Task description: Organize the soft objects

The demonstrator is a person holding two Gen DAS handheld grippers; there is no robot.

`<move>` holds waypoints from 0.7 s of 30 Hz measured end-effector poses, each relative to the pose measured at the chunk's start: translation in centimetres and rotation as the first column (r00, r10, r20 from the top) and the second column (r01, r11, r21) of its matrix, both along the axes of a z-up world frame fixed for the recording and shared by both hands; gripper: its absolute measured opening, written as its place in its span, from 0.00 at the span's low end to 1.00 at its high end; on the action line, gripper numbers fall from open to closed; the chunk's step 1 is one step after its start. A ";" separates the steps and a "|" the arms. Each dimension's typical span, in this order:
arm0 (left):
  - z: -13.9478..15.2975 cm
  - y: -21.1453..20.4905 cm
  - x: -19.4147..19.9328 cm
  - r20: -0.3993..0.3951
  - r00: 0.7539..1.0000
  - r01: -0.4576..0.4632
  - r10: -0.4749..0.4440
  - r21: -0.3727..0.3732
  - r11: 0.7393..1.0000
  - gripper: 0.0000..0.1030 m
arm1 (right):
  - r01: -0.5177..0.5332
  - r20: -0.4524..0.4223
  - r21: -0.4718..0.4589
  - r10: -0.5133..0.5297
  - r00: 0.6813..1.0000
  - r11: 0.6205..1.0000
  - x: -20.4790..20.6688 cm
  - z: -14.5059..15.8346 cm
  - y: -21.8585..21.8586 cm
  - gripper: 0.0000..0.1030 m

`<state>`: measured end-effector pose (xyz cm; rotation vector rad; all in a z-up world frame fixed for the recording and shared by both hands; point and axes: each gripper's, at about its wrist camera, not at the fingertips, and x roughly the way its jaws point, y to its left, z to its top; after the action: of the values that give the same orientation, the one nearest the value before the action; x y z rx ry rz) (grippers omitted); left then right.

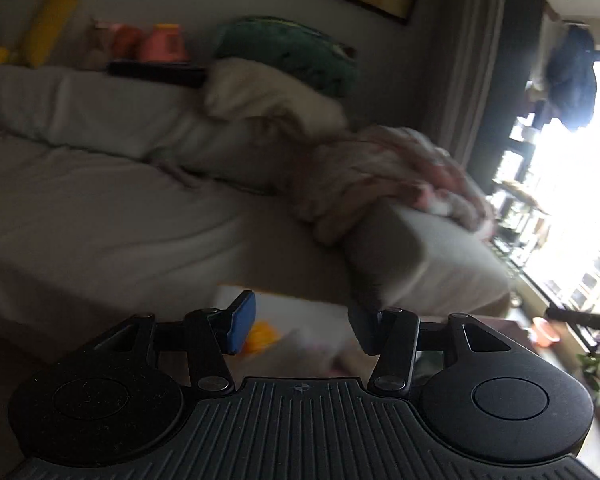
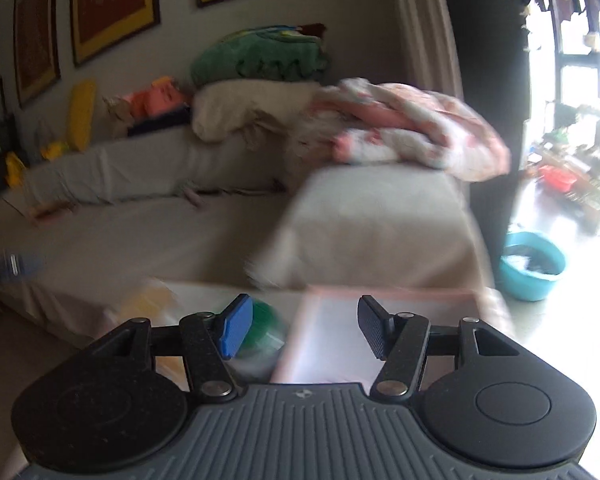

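Both hand-held grippers, left [image 1: 301,326] and right [image 2: 305,326], gape wide, holding nothing. A blanket [image 2: 411,132] lies crumpled on the sofa [image 2: 140,232]; tidying looks unfinished.

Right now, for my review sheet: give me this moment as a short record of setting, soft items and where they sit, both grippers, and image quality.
setting: grey sofa against a wall hung with framed pictures
pink patterned blanket: bunched on the sofa's armrest
cream cushion: on the backrest, beside the blanket
green cushion: on top of the cream cushion
left gripper: open, nothing between the fingers
right gripper: open, nothing between the fingers
image quality: both views motion-blurred
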<state>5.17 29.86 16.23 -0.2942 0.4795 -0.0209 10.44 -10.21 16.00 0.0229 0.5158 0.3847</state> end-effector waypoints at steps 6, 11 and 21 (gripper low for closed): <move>-4.3 1.6 -2.0 -0.057 0.998 0.036 -0.036 -0.001 0.999 0.54 | -0.149 -0.042 -0.135 0.144 0.989 0.980 0.1 -1.2 9.7 0.60; -8.3 2.4 0.7 -0.070 0.985 0.146 -0.161 -0.183 0.972 0.54 | -0.271 -0.038 -0.268 0.271 0.962 0.925 -1.8 -4.6 14.1 0.60; -14.1 5.2 11.4 -0.097 0.956 0.192 -0.276 -0.505 0.841 0.54 | -0.373 -0.066 -0.387 0.378 0.923 0.843 -5.5 -8.9 15.8 0.60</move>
<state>16.54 35.07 2.15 -0.7433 0.6744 -0.3680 4.94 5.61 7.09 -0.4792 0.5787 0.6600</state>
